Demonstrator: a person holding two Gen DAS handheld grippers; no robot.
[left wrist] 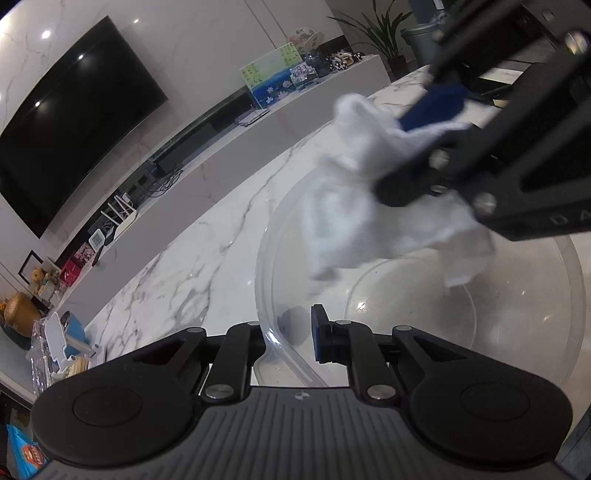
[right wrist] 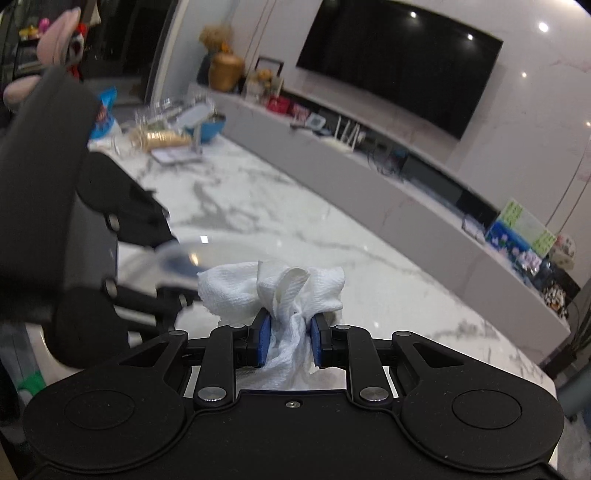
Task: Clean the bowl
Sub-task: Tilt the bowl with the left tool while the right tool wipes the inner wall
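Note:
A large clear bowl [left wrist: 461,306] rests on the marble table [left wrist: 177,273]. My left gripper [left wrist: 288,332] is shut on its near rim, which runs between the fingers with one blue pad [left wrist: 317,332] inside the wall. From the upper right, my right gripper [left wrist: 406,147] hangs over the bowl, shut on a crumpled white cloth [left wrist: 354,214] whose lower folds dangle into it. In the right wrist view the cloth [right wrist: 273,291] bunches out ahead of the right gripper [right wrist: 290,334], pinched between both blue pads. The left gripper [right wrist: 173,266] shows blurred at left on the bowl rim [right wrist: 207,245].
A blue dish [right wrist: 208,127], glassware [right wrist: 155,114] and a stand crowd the table's far end. Beyond the table runs a long low white console [right wrist: 406,218] under a wall-mounted television [right wrist: 399,62]. Boxes and a plant [left wrist: 384,33] stand at the console's other end.

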